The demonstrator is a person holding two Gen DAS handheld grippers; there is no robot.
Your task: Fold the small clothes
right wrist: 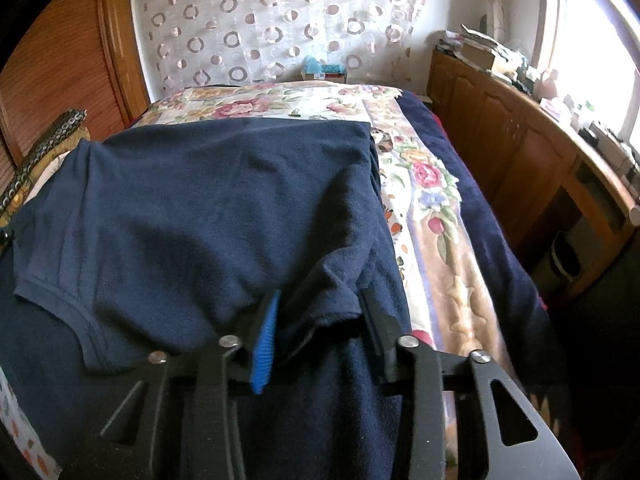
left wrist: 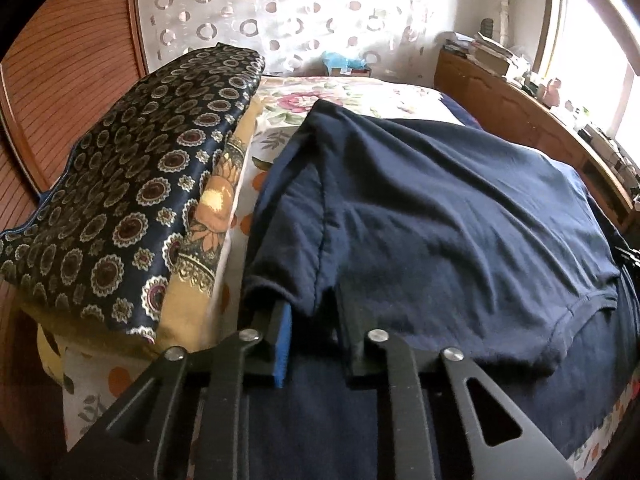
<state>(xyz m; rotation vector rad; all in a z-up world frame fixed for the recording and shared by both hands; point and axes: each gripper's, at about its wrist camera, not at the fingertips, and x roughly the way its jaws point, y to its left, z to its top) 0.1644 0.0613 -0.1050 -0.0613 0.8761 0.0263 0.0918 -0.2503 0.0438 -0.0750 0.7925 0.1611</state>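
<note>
Both tongs, left tongs and right tongs, narrowed onto navy shirt sleeves.

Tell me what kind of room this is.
A bedroom, most likely: a bed with a flowered bedspread, a patterned pillow by the wooden headboard, and a low wooden cabinet under the window.

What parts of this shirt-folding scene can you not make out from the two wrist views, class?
- Left gripper fingertips: left wrist view, covered by the navy shirt.
- Right gripper fingertips: right wrist view, buried in shirt fabric.
- Shirt's lower half: both views, hidden behind the gripper frames.
- Clutter on the wooden cabinet: washed out by window glare.
</note>
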